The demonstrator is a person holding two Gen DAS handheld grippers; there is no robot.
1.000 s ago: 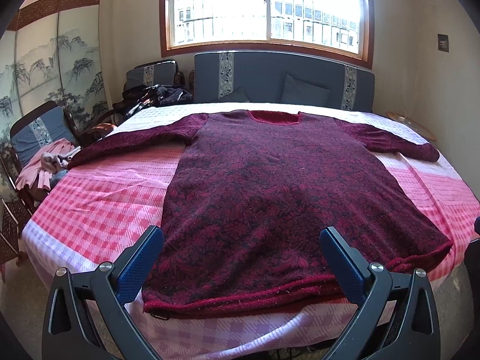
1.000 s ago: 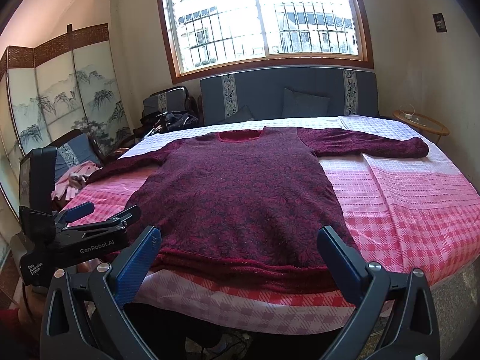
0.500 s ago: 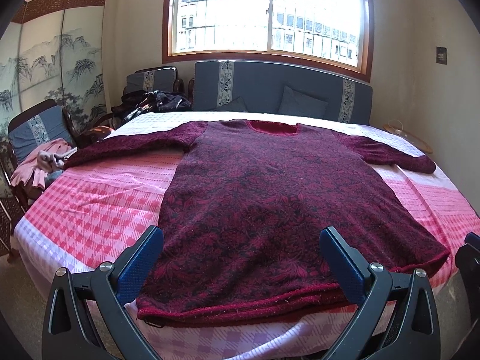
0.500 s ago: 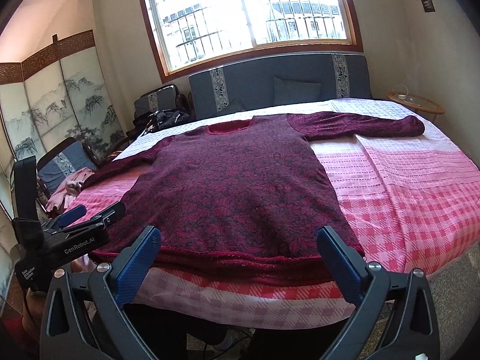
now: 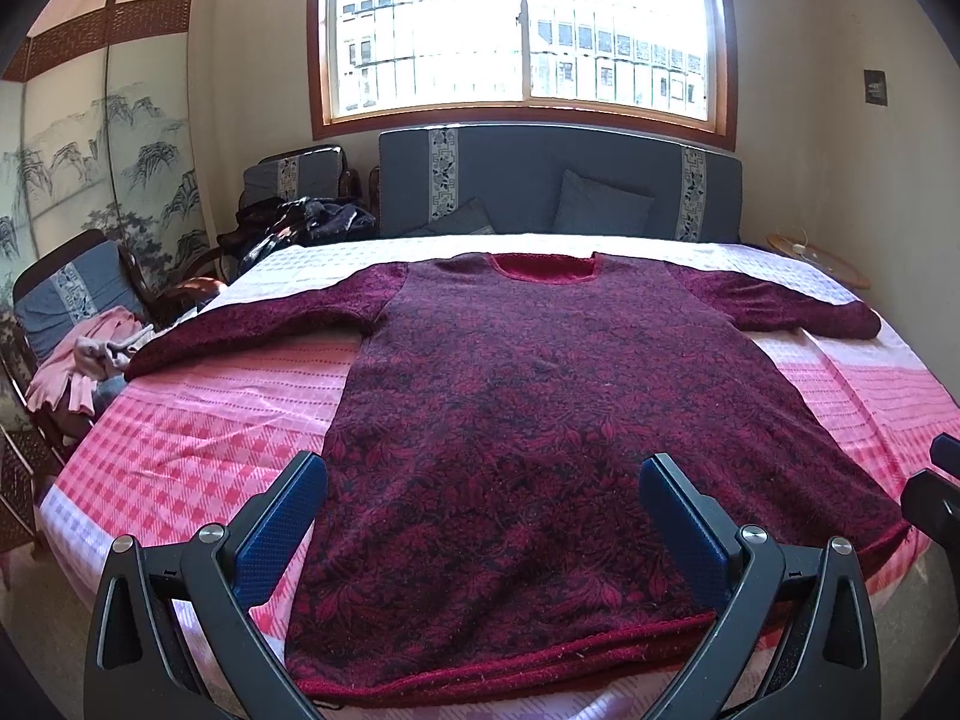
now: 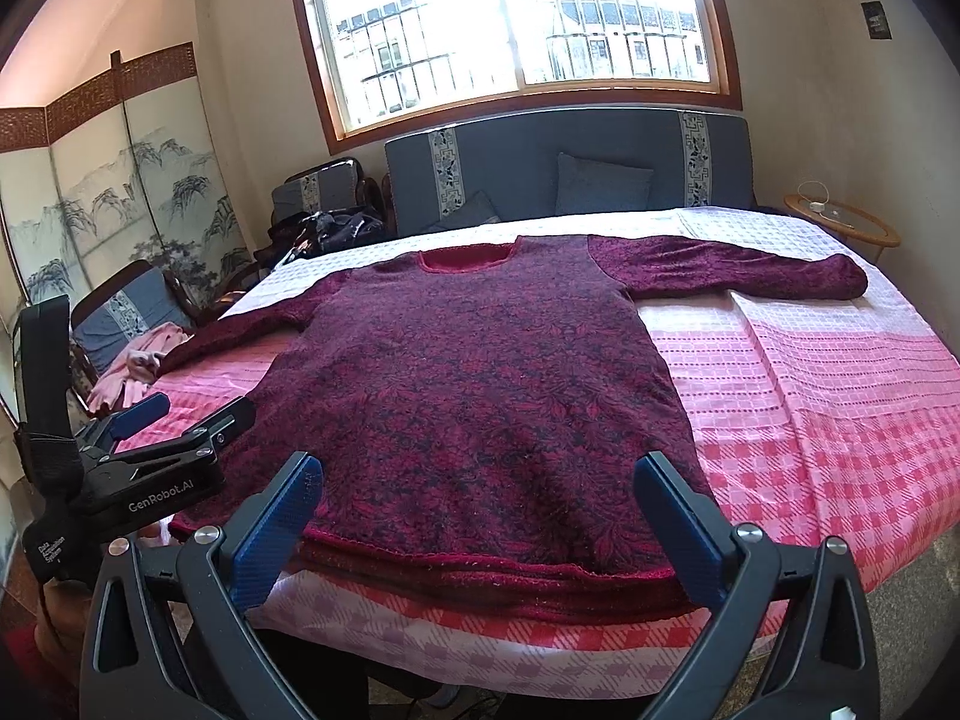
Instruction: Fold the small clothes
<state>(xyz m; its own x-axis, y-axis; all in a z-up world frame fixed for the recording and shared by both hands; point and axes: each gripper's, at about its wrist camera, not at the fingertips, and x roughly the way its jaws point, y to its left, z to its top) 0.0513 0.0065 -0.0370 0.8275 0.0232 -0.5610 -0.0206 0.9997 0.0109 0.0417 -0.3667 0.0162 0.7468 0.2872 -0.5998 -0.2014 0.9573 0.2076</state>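
A dark red patterned sweater [image 5: 540, 432] lies flat, face up, on the pink checked bedspread [image 5: 198, 450], both sleeves spread out sideways and its hem toward me. My left gripper [image 5: 483, 483] hovers open over the lower half of the sweater, nothing between its blue pads. In the right wrist view the same sweater [image 6: 480, 378] fills the middle, and my right gripper [image 6: 480, 480] stands open above its hem, empty. The left gripper [image 6: 180, 414] also shows there, open, at the sweater's lower left corner.
A blue sofa [image 5: 558, 186] with cushions runs under the window behind the bed. Chairs with pink clothes [image 5: 90, 360] and dark clothes [image 5: 300, 222] stand to the left, before a painted screen [image 6: 120, 204]. A small round table [image 6: 840, 222] is at the far right.
Both grippers have moved slightly forward over the sweater's lower part and the views tilted a little. The sweater has not moved. Both grippers stay open.
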